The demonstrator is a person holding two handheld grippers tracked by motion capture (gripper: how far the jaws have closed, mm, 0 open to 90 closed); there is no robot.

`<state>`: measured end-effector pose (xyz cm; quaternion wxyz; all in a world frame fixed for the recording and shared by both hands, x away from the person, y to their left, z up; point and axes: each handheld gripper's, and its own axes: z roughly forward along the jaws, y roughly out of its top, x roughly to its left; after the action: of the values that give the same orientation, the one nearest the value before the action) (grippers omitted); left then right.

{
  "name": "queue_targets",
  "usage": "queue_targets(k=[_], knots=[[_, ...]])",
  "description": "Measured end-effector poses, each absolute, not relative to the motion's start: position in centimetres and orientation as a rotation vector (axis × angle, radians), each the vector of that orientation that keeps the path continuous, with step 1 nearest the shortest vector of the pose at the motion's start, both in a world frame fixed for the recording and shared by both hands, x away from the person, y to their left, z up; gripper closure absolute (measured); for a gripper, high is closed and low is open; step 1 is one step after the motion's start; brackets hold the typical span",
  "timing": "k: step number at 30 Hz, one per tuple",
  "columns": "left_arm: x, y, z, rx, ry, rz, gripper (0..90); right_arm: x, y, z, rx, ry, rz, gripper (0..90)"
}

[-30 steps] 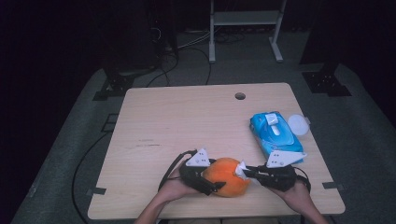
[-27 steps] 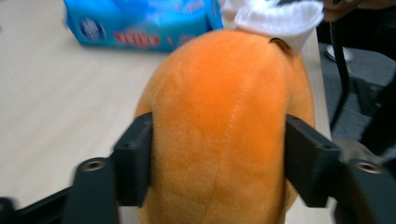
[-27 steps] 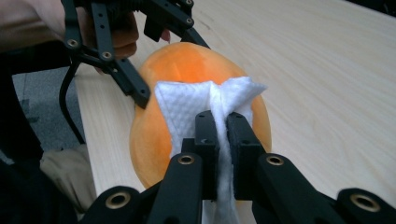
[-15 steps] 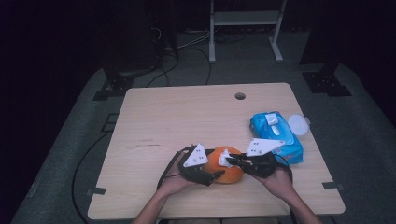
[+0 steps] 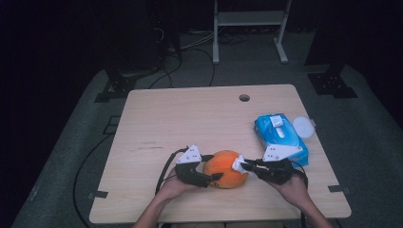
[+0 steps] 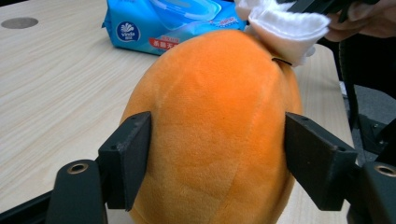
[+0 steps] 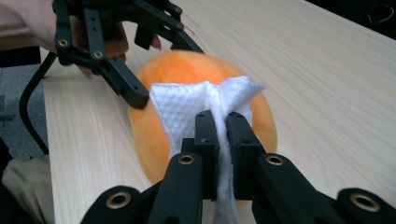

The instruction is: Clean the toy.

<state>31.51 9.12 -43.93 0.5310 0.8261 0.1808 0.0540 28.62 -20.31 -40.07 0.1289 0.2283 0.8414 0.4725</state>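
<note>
An orange plush fruit (image 5: 223, 167) lies near the table's front edge. My left gripper (image 5: 214, 167) is shut on the plush, one jaw on each side, as the left gripper view shows (image 6: 224, 163) around the plush (image 6: 215, 126). My right gripper (image 5: 246, 165) comes in from the right, shut on a folded white wipe (image 5: 237, 164). In the right gripper view the jaws (image 7: 222, 123) pinch the wipe (image 7: 187, 109), which presses on the right end of the plush (image 7: 187, 65). The wipe (image 6: 285, 30) rests on the plush's top right.
A blue pack of wet wipes (image 5: 278, 133) lies behind the right hand, with a round white lid (image 5: 303, 127) beside it at the table's right edge. A cable hole (image 5: 244, 98) sits near the far edge. Bare tabletop (image 5: 190, 118) stretches left and back.
My right gripper rubbed the wipe leftward over the plush's top, then slid back toward its right end. The left gripper kept its hold and barely moved.
</note>
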Motion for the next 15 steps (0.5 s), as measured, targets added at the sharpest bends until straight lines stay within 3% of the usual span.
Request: queue_targets(k=[6, 15], knots=[[32.4, 9.8, -43.7, 1.836, 0.528, -0.067, 21.6, 27.7, -21.3, -40.7, 0.682, 2.465, 1.386, 83.4], [31.0, 9.0, -43.4, 1.984, 0.442, 0.129, 32.3, 27.6, -18.5, -39.8, 0.585, 2.474, 1.383, 83.4]])
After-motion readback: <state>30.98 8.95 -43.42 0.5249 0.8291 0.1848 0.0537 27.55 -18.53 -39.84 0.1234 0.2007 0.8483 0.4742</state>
